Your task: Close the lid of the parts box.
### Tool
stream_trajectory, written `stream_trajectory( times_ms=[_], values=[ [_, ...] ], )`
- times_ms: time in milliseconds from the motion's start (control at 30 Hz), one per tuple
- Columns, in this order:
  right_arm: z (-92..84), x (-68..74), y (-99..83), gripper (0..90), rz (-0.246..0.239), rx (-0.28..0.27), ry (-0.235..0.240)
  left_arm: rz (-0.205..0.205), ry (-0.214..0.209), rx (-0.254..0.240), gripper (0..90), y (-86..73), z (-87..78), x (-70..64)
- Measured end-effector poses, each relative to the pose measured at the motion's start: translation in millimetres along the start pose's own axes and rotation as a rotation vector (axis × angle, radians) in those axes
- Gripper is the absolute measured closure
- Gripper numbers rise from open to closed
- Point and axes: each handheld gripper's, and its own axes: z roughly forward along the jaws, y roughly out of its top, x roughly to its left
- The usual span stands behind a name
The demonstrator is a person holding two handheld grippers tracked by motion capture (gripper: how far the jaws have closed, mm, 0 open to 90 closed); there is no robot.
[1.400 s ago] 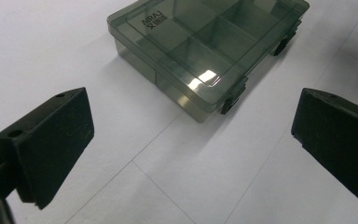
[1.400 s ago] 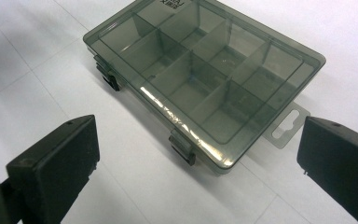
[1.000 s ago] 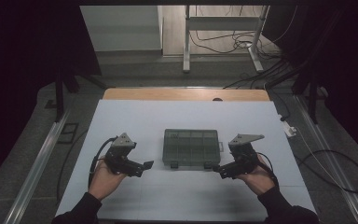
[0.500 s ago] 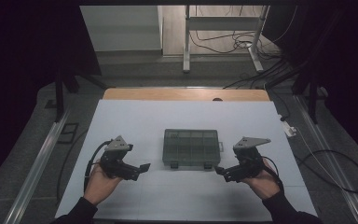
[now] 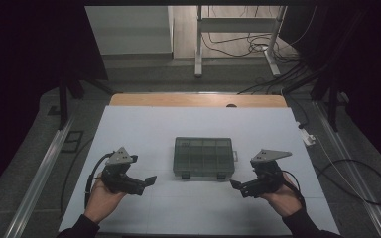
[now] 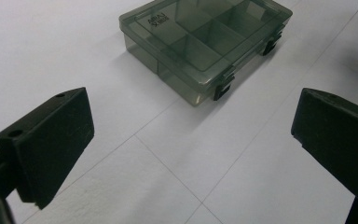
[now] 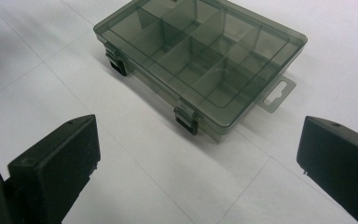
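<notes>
**One box, two latches, both grippers spread wide**

One compartment box lies flat on the white table, between the two grippers and apart from both. It is smoky translucent plastic, a shallow rectangle with rounded corners and its lid closed. Through the lid the dividers show about eight cells, though the glare makes that count unsure. Two black latches sit on the long front edge, which faces the fingers; one clear hang tab juts from a short end. Its long axis runs across the table, from gripper to gripper.

The left gripper has its jaws released, wide apart, the box ahead of its blocky matte black fingers. The right gripper is likewise spread and holds nothing, its fingers short of the latches.
</notes>
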Motion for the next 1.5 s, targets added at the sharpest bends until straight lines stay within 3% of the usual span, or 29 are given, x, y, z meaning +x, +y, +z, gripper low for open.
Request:
stream_trajectory(
  times_ms=[1500],
  values=[
    [-30.1,-5.6,-30.7,0.0,0.052,-0.026,-0.020,-0.046,0.053,-0.050,0.0,-29.9,-41.3,-3.7]
  ],
)
